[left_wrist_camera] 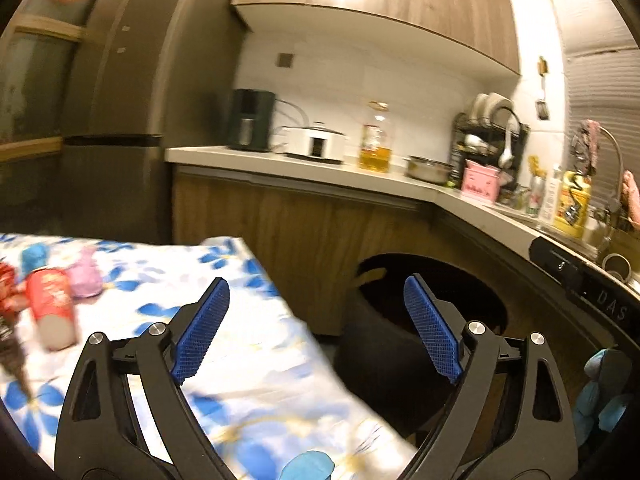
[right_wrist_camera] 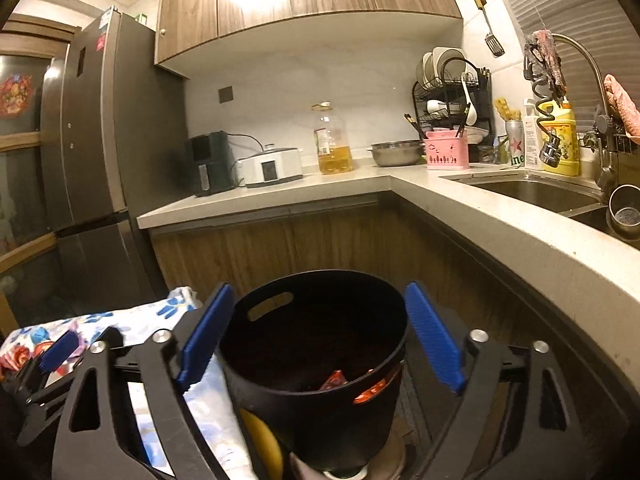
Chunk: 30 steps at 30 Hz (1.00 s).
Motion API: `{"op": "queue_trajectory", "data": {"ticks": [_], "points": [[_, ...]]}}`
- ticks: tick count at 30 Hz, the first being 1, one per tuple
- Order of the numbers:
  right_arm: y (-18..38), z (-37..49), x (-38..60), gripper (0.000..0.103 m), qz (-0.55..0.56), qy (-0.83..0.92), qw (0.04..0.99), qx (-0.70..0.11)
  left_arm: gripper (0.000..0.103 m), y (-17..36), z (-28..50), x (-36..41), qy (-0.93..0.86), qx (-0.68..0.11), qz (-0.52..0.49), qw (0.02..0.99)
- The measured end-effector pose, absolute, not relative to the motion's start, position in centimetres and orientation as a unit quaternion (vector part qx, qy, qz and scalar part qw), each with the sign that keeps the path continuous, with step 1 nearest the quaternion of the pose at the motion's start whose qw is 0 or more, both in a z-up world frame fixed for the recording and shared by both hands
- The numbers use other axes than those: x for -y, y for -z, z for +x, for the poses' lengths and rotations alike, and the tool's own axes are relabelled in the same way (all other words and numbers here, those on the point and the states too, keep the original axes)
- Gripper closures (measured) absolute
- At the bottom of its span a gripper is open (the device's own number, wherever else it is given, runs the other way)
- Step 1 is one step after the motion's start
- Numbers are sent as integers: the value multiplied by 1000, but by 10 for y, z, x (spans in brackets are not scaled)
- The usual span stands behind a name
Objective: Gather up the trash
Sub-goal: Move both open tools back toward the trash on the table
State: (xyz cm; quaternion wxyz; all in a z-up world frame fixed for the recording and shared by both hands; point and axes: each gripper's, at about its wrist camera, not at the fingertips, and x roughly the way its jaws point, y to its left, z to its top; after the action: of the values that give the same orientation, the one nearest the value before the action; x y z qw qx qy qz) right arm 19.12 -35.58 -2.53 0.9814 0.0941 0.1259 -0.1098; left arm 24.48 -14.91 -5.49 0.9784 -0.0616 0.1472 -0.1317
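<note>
A black trash bin (right_wrist_camera: 316,360) stands on the floor beside a table with a blue-flowered cloth (left_wrist_camera: 248,360); red wrappers (right_wrist_camera: 334,380) lie inside the bin. My right gripper (right_wrist_camera: 316,332) is open and empty, directly above the bin's mouth. My left gripper (left_wrist_camera: 316,328) is open and empty over the table's right edge, with the bin (left_wrist_camera: 424,320) to its right. On the table's far left lie a red cup (left_wrist_camera: 52,304) on its side, a pink crumpled piece (left_wrist_camera: 84,276) and a blue piece (left_wrist_camera: 34,254). The left gripper also shows in the right wrist view (right_wrist_camera: 60,350).
An L-shaped kitchen counter (right_wrist_camera: 460,208) runs behind and to the right of the bin, with an oil bottle (right_wrist_camera: 332,140), appliances, a dish rack and a sink (right_wrist_camera: 532,192). A tall fridge (right_wrist_camera: 92,152) stands at the left. A yellow item (right_wrist_camera: 260,440) lies by the bin's base.
</note>
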Motion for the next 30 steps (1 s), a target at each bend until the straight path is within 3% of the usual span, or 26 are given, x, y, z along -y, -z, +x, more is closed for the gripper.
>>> {"op": "queue_trajectory", "data": {"ticks": [23, 26, 30], "points": [[43, 193, 163, 17, 47, -80, 984, -149, 16, 82, 175, -81, -177, -155, -81, 968], [44, 200, 137, 17, 43, -105, 982, -152, 19, 85, 185, -92, -180, -167, -81, 966], [46, 210, 115, 17, 35, -126, 978, -164, 31, 90, 210, -99, -184, -195, -85, 960]]}}
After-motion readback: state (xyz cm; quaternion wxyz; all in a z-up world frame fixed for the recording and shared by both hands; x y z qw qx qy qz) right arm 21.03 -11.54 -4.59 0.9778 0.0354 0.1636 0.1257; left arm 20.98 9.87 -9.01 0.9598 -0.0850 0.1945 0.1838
